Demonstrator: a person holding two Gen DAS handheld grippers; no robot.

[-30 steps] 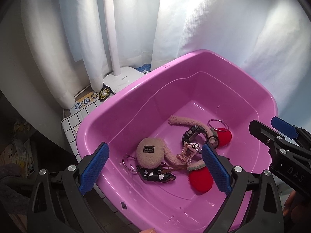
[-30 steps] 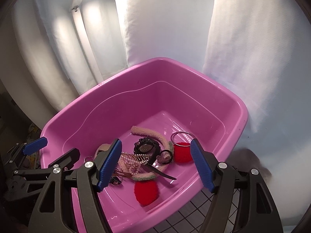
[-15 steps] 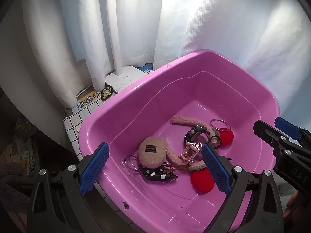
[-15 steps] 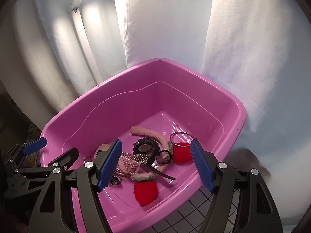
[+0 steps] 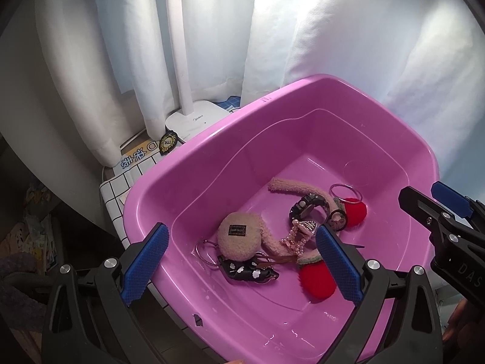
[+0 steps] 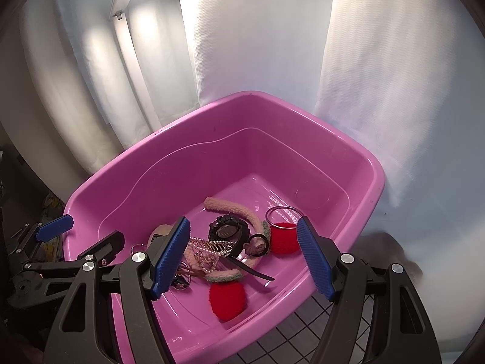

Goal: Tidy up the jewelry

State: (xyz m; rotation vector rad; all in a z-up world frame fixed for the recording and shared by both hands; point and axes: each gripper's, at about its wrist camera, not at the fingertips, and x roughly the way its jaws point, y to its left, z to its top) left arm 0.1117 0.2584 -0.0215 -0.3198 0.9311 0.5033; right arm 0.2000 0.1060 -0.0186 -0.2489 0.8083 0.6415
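Observation:
A pink plastic tub (image 5: 212,139) (image 6: 145,151) holds a heap of accessories: a fuzzy pink headband with a round pad (image 5: 239,239) and red pompoms (image 5: 316,282) (image 6: 227,298), a black watch (image 5: 307,207) (image 6: 227,232), a pearl hair claw (image 5: 298,236) (image 6: 209,251), thin bangles (image 5: 345,192) (image 6: 283,217) and a black flowered clip (image 5: 247,273). My left gripper (image 5: 242,267) is open and empty above the tub's near rim. My right gripper (image 6: 242,257) is open and empty above the heap. Each gripper shows in the other's view.
White curtains hang behind the tub. A white lamp base (image 5: 197,121) and a black badge (image 5: 167,142) sit on a white grid-patterned surface (image 5: 121,188) at the tub's left. A dark grid mat (image 6: 291,333) shows under the tub's right corner.
Both views have drifted slightly; the tub sits a little lower and further in frame. Both grippers stay open and empty. The accessories have not moved.

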